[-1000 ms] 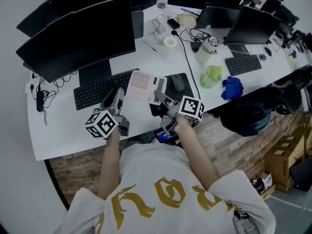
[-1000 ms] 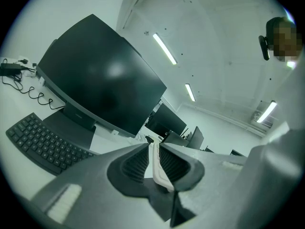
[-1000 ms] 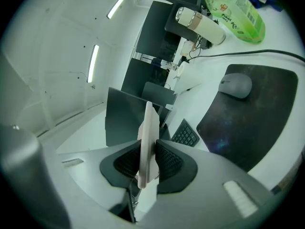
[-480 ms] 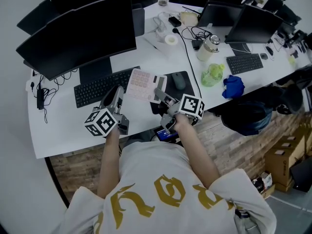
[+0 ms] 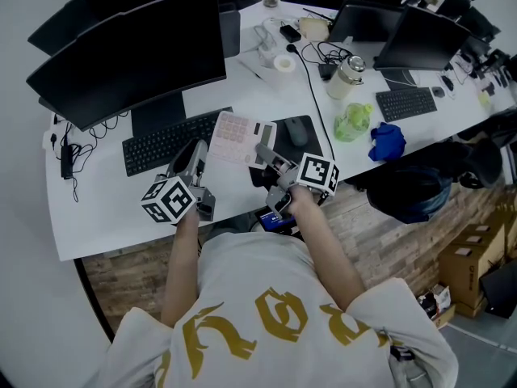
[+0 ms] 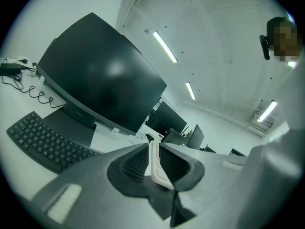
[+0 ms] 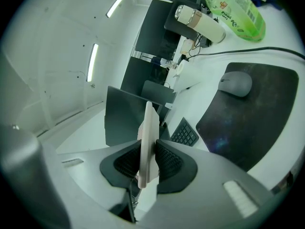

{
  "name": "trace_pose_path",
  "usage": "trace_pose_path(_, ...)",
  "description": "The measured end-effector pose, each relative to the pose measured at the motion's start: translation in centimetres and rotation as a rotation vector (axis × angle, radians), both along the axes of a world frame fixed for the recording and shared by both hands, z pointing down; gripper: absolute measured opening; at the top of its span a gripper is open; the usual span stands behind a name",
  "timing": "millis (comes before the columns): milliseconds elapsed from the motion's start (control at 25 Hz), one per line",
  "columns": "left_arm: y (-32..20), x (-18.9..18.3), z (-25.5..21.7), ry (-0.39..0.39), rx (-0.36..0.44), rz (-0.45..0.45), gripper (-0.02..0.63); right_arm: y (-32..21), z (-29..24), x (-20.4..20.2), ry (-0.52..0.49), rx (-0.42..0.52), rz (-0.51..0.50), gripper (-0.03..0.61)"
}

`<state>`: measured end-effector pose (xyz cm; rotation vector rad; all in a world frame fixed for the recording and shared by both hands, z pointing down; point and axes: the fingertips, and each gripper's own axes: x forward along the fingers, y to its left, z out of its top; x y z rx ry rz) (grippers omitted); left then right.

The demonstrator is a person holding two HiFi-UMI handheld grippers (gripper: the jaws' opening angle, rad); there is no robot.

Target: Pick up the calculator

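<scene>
My left tongs (image 5: 197, 155): closed on the left edge of the calculator (image 5: 241, 140). In the left gripper view the thin white edge (image 6: 156, 168) sits squeezed between my two dark bumpy pads (image 6: 135, 163).
My right tongs (image 5: 266, 157): closed on the other edge of the same calculator. In the right gripper view the flat body (image 7: 148, 128) stands up straight between the pads (image 7: 169, 162), and both pads touch it.
Calculator, where it is: held between my two tongs in front of me. It hangs over the front part of the desk (image 5: 105, 208), and I think it is up off the top.
Calculator, how it feels: I think it is light, flat and hard, so it will not bend. Its plastic looks smooth, so it could slip if I let go a little.
Where to hold: on the two side edges, like now, not on the pink buttons. Two holds stop it from spinning.
Take care: if one hand pulls away from the other, it could twist or pop out and drop.
Keyboard (image 5: 166, 145): just behind my left tongs.
Mouse pad (image 5: 311, 145): dark, just behind my right tongs, with a mouse (image 5: 296, 132) on it.
Monitor (image 5: 129, 55): big and black, farther back.
Green bag (image 5: 351, 124): far off to the right, well apart from my hands.
</scene>
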<state>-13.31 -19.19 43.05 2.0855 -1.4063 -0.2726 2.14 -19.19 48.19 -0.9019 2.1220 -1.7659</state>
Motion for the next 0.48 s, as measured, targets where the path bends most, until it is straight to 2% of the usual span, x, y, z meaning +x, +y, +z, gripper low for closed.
trace_pose_path(480,0.08,0.30,0.77,0.003,-0.016,0.007,0.067,0.16,0.44,0.49,0.002,-0.010,0.012,0.096)
